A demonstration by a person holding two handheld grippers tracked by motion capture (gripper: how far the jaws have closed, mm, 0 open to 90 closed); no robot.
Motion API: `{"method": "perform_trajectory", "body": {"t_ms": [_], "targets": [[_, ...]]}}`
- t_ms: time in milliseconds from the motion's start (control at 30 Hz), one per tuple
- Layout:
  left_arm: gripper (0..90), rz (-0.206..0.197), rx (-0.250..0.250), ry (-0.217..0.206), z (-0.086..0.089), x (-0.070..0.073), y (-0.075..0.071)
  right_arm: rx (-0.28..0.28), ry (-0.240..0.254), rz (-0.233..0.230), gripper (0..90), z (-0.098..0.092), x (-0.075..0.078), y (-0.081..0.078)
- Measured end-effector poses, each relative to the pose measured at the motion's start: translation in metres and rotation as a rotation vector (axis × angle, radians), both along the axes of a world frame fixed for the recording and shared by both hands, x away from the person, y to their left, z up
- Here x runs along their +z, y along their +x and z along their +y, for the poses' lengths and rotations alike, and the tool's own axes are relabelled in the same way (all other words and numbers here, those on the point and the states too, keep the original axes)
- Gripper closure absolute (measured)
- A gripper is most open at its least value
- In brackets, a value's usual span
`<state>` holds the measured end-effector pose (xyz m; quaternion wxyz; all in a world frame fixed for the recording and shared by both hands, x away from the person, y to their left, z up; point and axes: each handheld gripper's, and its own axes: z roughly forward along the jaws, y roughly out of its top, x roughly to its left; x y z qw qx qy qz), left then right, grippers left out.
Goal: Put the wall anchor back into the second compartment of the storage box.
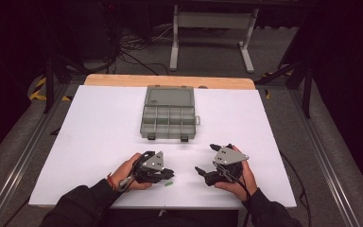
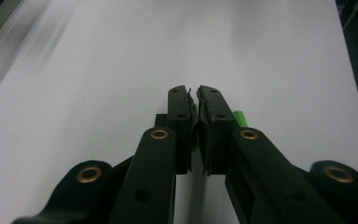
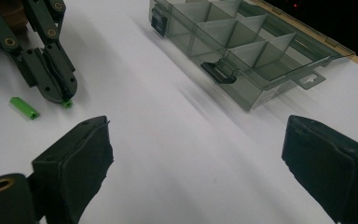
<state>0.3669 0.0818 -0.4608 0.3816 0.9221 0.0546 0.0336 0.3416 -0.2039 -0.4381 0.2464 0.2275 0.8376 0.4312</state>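
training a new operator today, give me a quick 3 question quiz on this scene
1. True or false: the left gripper has its jaws closed on a small green piece.
2. How do the jaws of the right gripper stand? A) wide apart with nothing between them B) shut on the lid C) clamped on a green piece
3. In the right gripper view, what lies loose on the white table beside the left gripper?

Key
1. True: green shows between the closed jaws in the left gripper view.
2. A
3. A second green piece; the grey compartment box sits open farther back.
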Motion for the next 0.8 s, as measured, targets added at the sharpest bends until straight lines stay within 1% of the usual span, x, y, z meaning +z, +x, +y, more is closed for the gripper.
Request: {"method": "perform_trajectory", "body": {"t_ms": [33,67,100,233,300,333,367,400,433,467,600,633,667,700,733,800], "targets": [[84.3,-0.005,-0.002,-0.004,0.001,0.000,0.001,0.000,0.000,-0.001,8.5,0.000,0.000,0.000],[84.4,-0.015,0.002,0.003,0.001,0.001,0.001,-0.001,0.001,-0.005,8.6,0.000,0.000,0.000],[84.4,-0.024,0.005,-0.003,0.002,0.002,0.001,-0.002,0.005,-0.008,8.7,-0.001,0.001,-0.001],[84.3,-0.039,0.021,-0.015,0.007,0.006,0.004,-0.003,0.013,-0.022,8.8,-0.001,0.003,-0.001],[84.3,-0.041,0.029,-0.021,0.009,0.007,0.005,-0.003,0.012,-0.022,8.8,-0.001,0.003,-0.002],[84.3,-0.050,0.030,-0.019,0.011,0.008,0.006,-0.003,0.012,-0.022,8.7,-0.001,0.003,-0.001],[84.3,-0.054,0.043,-0.021,0.014,0.009,0.006,-0.004,0.013,-0.021,8.7,-0.001,0.003,-0.001],[84.4,-0.071,0.047,-0.029,0.015,0.010,0.006,-0.005,0.012,-0.022,8.7,-0.001,0.003,-0.001],[84.4,-0.068,0.054,-0.026,0.018,0.011,0.007,-0.003,0.012,-0.022,8.7,-0.001,0.003,-0.002],[84.4,-0.078,0.051,-0.030,0.019,0.011,0.008,-0.002,0.011,-0.022,8.7,-0.001,0.003,-0.002],[84.3,-0.091,0.087,-0.050,0.028,0.016,0.011,-0.005,0.013,-0.024,8.7,-0.002,0.003,-0.002],[84.4,-0.090,0.093,-0.061,0.030,0.017,0.012,-0.005,0.013,-0.024,8.7,-0.002,0.003,-0.002],[84.4,-0.097,0.098,-0.060,0.032,0.019,0.014,-0.005,0.013,-0.025,8.7,-0.002,0.003,-0.002],[84.3,-0.101,0.118,-0.069,0.036,0.021,0.014,-0.005,0.015,-0.025,8.7,-0.002,0.003,-0.002],[84.3,-0.107,0.120,-0.071,0.038,0.022,0.015,-0.006,0.016,-0.025,8.7,-0.002,0.004,-0.002],[84.3,-0.115,0.140,-0.081,0.043,0.025,0.017,-0.006,0.016,-0.025,8.7,-0.002,0.004,-0.002]]}}
